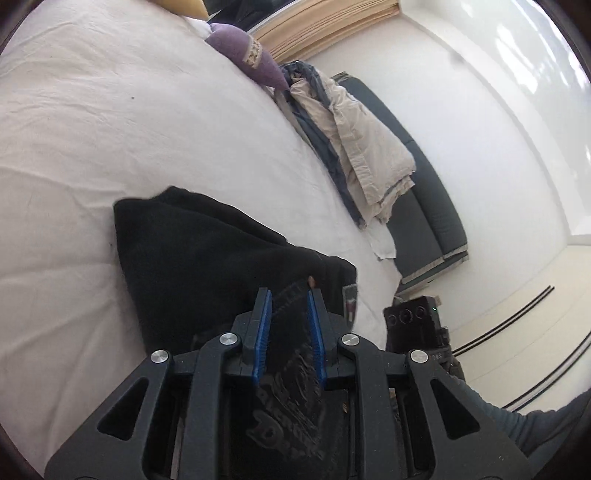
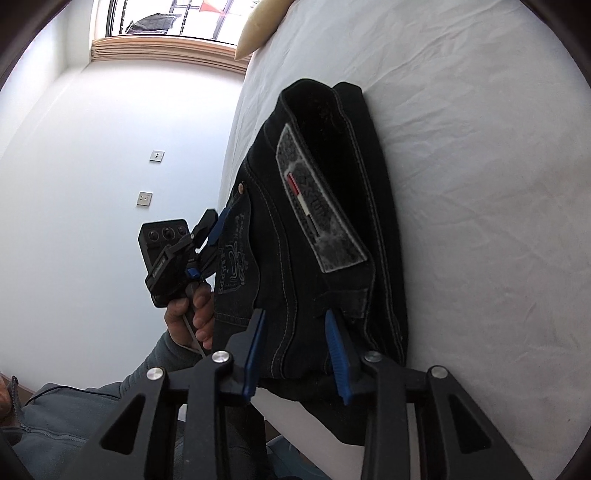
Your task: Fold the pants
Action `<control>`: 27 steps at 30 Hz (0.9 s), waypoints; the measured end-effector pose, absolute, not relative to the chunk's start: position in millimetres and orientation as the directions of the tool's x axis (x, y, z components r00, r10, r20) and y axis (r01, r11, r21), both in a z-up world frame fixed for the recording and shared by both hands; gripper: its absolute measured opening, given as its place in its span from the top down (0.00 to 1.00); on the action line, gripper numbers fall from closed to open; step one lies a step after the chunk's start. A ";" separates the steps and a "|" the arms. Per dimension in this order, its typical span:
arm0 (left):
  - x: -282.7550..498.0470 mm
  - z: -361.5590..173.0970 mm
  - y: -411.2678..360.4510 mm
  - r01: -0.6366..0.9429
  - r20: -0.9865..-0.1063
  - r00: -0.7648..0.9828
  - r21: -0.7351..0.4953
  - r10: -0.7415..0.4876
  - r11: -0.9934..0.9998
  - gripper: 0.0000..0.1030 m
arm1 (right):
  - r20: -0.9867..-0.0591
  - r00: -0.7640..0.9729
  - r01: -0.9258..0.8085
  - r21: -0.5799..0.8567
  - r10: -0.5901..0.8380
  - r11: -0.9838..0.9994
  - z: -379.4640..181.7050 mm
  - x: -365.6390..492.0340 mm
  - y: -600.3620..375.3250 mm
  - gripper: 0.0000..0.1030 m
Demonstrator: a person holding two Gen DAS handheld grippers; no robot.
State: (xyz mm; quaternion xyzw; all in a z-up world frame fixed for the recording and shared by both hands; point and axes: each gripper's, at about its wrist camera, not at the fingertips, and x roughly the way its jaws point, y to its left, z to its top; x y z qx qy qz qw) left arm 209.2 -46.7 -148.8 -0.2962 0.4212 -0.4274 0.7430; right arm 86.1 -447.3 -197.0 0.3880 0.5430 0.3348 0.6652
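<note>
Dark denim pants [image 1: 207, 266] lie bunched on the white bed sheet [image 1: 110, 129], waist end toward me. In the right wrist view the pants [image 2: 314, 206] show a grey waistband patch and a printed back pocket near the bed's edge. My left gripper [image 1: 290, 295] has its blue pads either side of the pocket fabric, shut on it; it also shows in the right wrist view [image 2: 218, 225]. My right gripper [image 2: 295, 317] has its jaws around the waist fabric with a gap at the tips.
A purple cushion [image 1: 243, 55] and a beige and blue folded blanket [image 1: 354, 147] lie along the bed's far edge, with a dark mattress [image 1: 424, 184] on the floor beyond. A white wall [image 2: 110, 166] with sockets is beside the bed. A cream pillow [image 2: 255, 33] sits at the head.
</note>
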 end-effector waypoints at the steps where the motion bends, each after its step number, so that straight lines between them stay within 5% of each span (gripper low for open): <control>1: 198.5 -147.8 -46.4 0.406 -0.352 0.276 -0.800 -0.894 0.441 0.82 | -0.461 0.186 -0.022 0.881 0.868 0.473 -198.1 86.5 -448.2 0.66; 16: 76.9 -176.3 -46.5 0.429 -0.348 0.089 -0.832 -0.933 0.351 0.82 | -0.440 0.220 0.003 0.893 0.871 0.450 -199.6 73.8 -458.8 0.65; 18: 67.2 -171.0 -42.6 0.438 -0.353 0.053 -0.832 -0.934 0.339 0.81 | -0.467 0.213 -0.027 0.875 0.858 0.483 -186.4 69.4 -460.1 0.56; 20: 57.6 -163.0 -43.7 0.477 -0.414 -0.002 -0.801 -0.910 0.363 0.81 | -0.495 0.232 -0.067 0.850 0.837 0.522 -166.4 62.6 -466.7 0.32; 25: 66.1 -139.7 -21.1 0.502 -0.503 0.099 -0.720 -0.859 0.479 0.80 | -0.531 0.357 -0.101 0.796 0.769 0.597 -127.0 62.5 -493.4 0.23; 26: 74.7 -136.8 -18.2 0.486 -0.519 0.149 -0.703 -0.841 0.520 0.70 | -0.540 0.367 -0.092 0.789 0.758 0.607 -126.7 67.9 -495.2 0.22; 27: 85.1 -134.6 -14.7 0.458 -0.537 0.195 -0.690 -0.820 0.561 0.44 | -0.548 0.371 -0.083 0.785 0.750 0.614 -129.4 74.0 -495.5 0.22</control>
